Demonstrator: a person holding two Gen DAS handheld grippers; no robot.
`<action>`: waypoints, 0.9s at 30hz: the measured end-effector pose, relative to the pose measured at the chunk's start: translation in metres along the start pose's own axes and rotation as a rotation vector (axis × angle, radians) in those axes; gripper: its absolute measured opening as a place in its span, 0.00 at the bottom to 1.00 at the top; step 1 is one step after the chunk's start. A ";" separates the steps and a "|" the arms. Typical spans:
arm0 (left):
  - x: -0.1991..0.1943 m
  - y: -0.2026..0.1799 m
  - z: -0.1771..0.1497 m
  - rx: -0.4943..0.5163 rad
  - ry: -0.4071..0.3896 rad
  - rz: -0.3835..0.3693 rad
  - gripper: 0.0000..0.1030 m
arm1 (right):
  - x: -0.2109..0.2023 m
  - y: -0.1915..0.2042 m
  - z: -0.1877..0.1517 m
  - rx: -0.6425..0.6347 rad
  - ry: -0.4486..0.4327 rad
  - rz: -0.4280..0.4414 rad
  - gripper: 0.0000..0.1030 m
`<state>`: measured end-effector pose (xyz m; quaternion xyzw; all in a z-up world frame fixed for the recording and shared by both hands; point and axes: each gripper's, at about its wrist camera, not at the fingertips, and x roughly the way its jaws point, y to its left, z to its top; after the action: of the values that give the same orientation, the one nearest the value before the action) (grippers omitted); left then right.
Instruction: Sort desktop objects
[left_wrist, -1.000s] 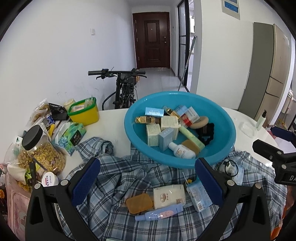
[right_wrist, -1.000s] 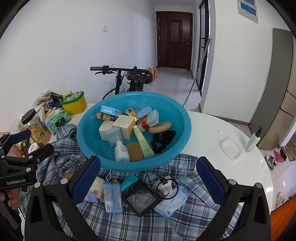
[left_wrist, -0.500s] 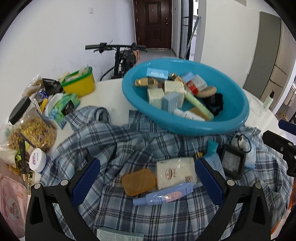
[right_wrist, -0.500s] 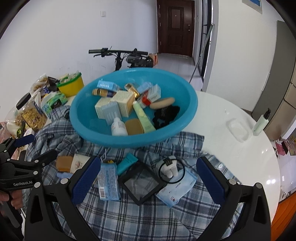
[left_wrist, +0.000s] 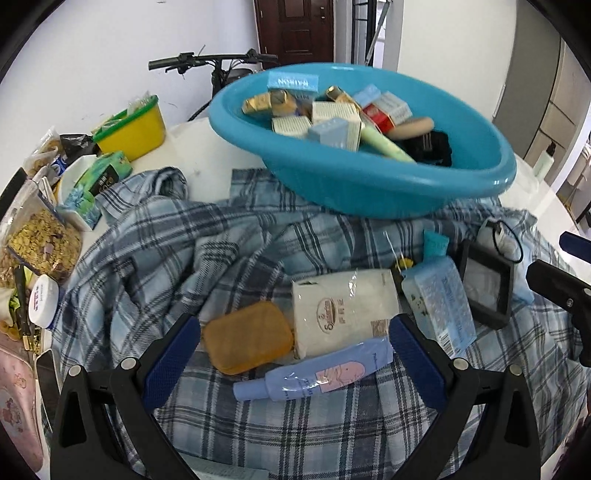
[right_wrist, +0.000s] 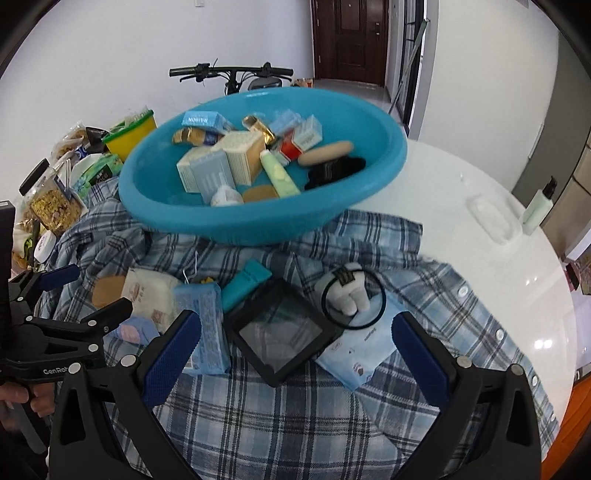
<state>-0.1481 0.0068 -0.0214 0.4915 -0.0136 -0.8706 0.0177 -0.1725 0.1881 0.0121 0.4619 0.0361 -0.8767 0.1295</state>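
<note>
1. We see a round white table (right_wrist: 461, 192) carrying a crumpled blue plaid shirt (left_wrist: 177, 254) that spreads across most of its near side.
2. On the shirt's far part rests a blue plastic basin (right_wrist: 258, 221) filled with small boxes, a green tube, a tan soap bar and a black item.
3. Our left gripper (left_wrist: 295, 354) points forward and down over the shirt, its jaws spread wide, holding nothing; between its blue pads (left_wrist: 171, 360) lie a white tissue pack (left_wrist: 343, 310), a brown soap bar (left_wrist: 247, 338) and a lilac tube (left_wrist: 314, 373), none touched.
4. Our right gripper (right_wrist: 295, 350) hovers likewise tilted downward, jaws spread apart and empty, over a black square compact (right_wrist: 282, 330) just beside a light blue wipes pack (right_wrist: 207, 325).
5. A white charger (right_wrist: 349, 290) ringed by a black hair tie lies beside the compact's far corner.
6. At the table's left edge stand a yellow tub (left_wrist: 133, 127) and a cereal jar (left_wrist: 40, 240).
</note>
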 end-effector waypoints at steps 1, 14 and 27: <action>0.003 -0.001 -0.001 0.001 0.005 0.001 1.00 | 0.001 0.000 -0.001 0.002 0.003 0.001 1.00; 0.030 -0.018 -0.004 0.030 0.051 -0.016 1.00 | 0.013 -0.007 -0.011 0.025 0.036 0.001 1.00; 0.034 -0.038 0.008 0.095 0.023 0.040 1.00 | 0.019 -0.023 -0.017 0.061 0.051 0.004 1.00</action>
<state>-0.1734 0.0430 -0.0480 0.5016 -0.0648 -0.8626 0.0119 -0.1751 0.2097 -0.0146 0.4879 0.0115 -0.8650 0.1162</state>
